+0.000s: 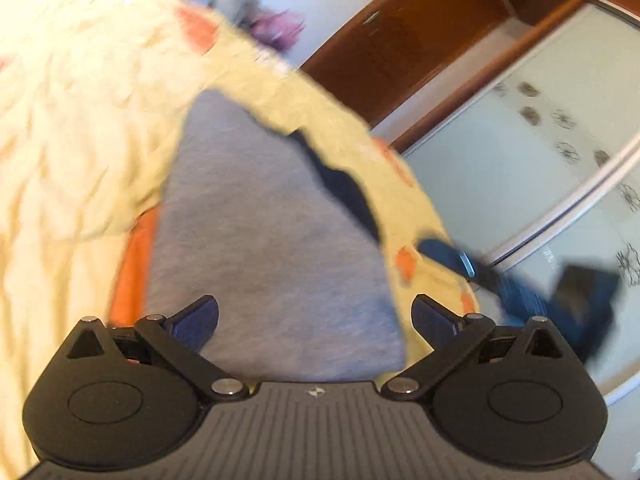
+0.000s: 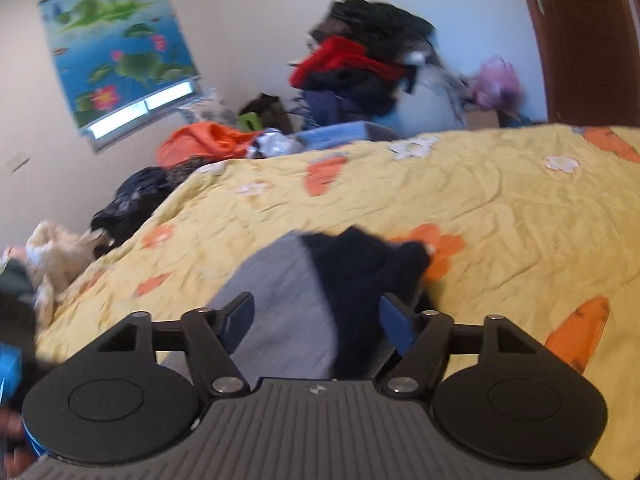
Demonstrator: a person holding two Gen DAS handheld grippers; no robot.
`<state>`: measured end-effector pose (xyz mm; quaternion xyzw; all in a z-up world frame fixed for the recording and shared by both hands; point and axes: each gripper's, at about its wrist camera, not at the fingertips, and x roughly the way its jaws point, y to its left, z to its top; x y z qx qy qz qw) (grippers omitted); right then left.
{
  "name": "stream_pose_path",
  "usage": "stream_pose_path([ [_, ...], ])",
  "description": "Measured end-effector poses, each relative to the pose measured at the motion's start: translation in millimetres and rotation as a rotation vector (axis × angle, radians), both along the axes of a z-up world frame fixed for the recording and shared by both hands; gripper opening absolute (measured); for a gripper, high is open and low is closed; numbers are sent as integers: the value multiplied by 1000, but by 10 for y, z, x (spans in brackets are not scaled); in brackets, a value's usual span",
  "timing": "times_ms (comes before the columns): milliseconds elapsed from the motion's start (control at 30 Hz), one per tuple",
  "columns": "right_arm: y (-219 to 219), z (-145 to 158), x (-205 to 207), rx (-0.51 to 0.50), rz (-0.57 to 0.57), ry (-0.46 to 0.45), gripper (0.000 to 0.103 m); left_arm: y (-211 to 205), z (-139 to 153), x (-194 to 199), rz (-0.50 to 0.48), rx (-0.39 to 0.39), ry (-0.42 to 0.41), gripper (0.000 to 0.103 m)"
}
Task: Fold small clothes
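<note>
A bed with a yellow flowered cover carries a grey-and-navy garment.

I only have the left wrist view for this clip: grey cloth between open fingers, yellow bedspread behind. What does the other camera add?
Observer: The grey garment has a dark navy part lying beside the grey.
Operator: Is the right gripper holding it?
Observer: No, the right gripper is open, pads clear of the cloth.
Operator: Anything else on that side?
Observer: A heap of clothes is piled beyond the bed, by the wall.
</note>
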<state>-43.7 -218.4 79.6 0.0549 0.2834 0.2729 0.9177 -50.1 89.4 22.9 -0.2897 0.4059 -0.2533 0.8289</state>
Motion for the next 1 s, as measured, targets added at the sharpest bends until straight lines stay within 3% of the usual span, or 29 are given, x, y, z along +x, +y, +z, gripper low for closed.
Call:
stream_pose_path([
  [33, 103, -65, -140, -70, 20, -17, 43, 32, -65, 1, 9, 20, 17, 103],
  [67, 224, -152, -249, -166, 35, -29, 35, 44, -97, -45, -2, 29, -14, 103],
  [100, 373, -271, -342, -308, 57, -55, 19, 37, -110, -85, -19, 44, -44, 103],
  [133, 497, -422, -396, -454, 75, -72, 13, 9, -120, -105, -34, 69, -68, 103],
  [167, 544, -552, -418, -530, 90, -78, 13, -14, -114, -142, -37, 86, -71, 103],
  [200, 511, -550, -430, -517, 85, -91, 13, -15, -86, -163, -33, 93, -56, 103],
  [267, 454, -401, -340, -470, 56, -32, 13, -3, 52, -188, -29, 106, -27, 103],
  [300, 433, -305, -312, -440, 38, -33, 13, -3, 145, -162, -20, 110, -55, 103],
  [367, 469, -130, -247, -419, -5, -72, 21, -84, 322, 30, 25, 173, -112, 103],
  [433, 558, -71, -78, -424, -23, -67, 50, -201, 441, 273, 43, 251, -134, 103],
  [500, 608, -136, 95, -404, -41, -65, 58, -327, 436, 515, 65, 336, -136, 103],
  [600, 668, -328, 324, -419, -58, 1, 57, -484, 319, 739, 91, 453, -126, 103],
  [667, 651, -492, 415, -455, -95, 31, 70, -544, 152, 857, 96, 483, -87, 103],
  [733, 475, -576, 497, -375, -143, 64, 93, -585, -43, 931, 96, 529, -46, 103],
  [767, 377, -617, 543, -323, -157, 101, 96, -602, -60, 888, 100, 553, -105, 103],
  [833, 281, -664, 559, -272, -163, 114, 101, -634, -108, 854, 100, 573, -134, 103],
  [1000, 374, -570, 430, -302, -194, 74, 99, -595, -91, 873, 109, 555, -108, 103],
])
